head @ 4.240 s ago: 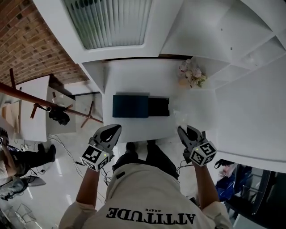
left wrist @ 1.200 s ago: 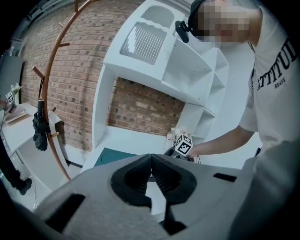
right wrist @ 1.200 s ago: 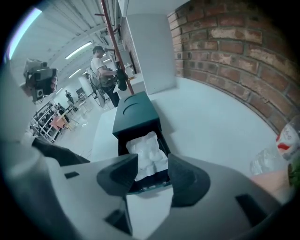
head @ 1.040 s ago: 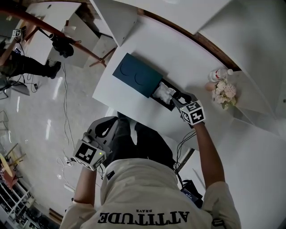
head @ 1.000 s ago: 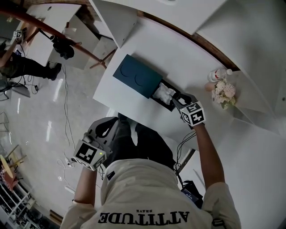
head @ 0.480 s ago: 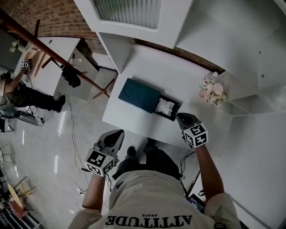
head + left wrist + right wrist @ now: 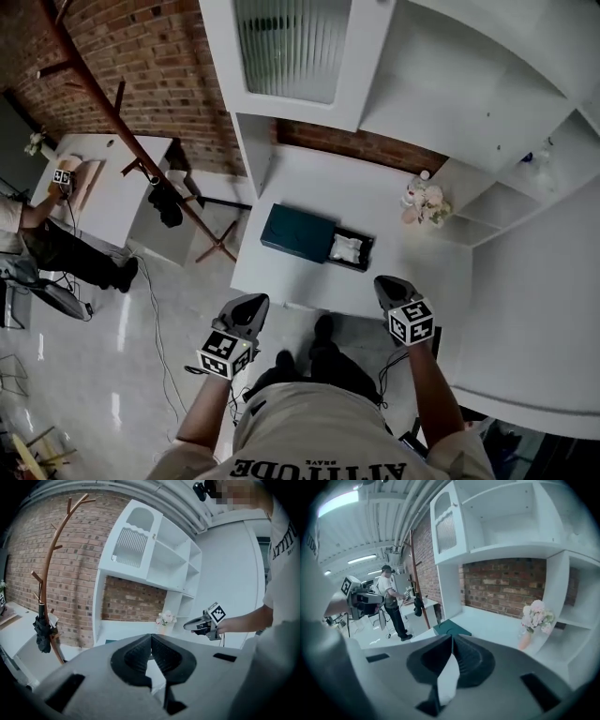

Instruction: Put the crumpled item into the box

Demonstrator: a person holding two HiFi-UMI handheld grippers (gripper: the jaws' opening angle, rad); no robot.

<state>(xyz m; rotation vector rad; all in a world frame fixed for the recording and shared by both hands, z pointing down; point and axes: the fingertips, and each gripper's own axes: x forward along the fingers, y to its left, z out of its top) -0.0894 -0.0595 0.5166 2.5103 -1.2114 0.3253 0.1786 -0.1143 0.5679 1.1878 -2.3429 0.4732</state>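
Crumpled item [image 7: 345, 248]: inside box [image 7: 298, 232], open end, on worktop [image 7: 323, 187]. Left gripper [image 7: 251, 302], right gripper [image 7: 384, 283]: well clear of box; jaws together, empty, right's just closed. Step: deposit judged done; next, perhaps sliding box shut.

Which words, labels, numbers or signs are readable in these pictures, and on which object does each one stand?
"ATTITUDE": on the person's shirt, head view, upside down, partly cut by the picture's edge.
"ATTI": same shirt, left tool view, the rest out of frame; the smaller line under it is too small to read.
Marker cubes of left tool and right tool: patterns only, no letters.
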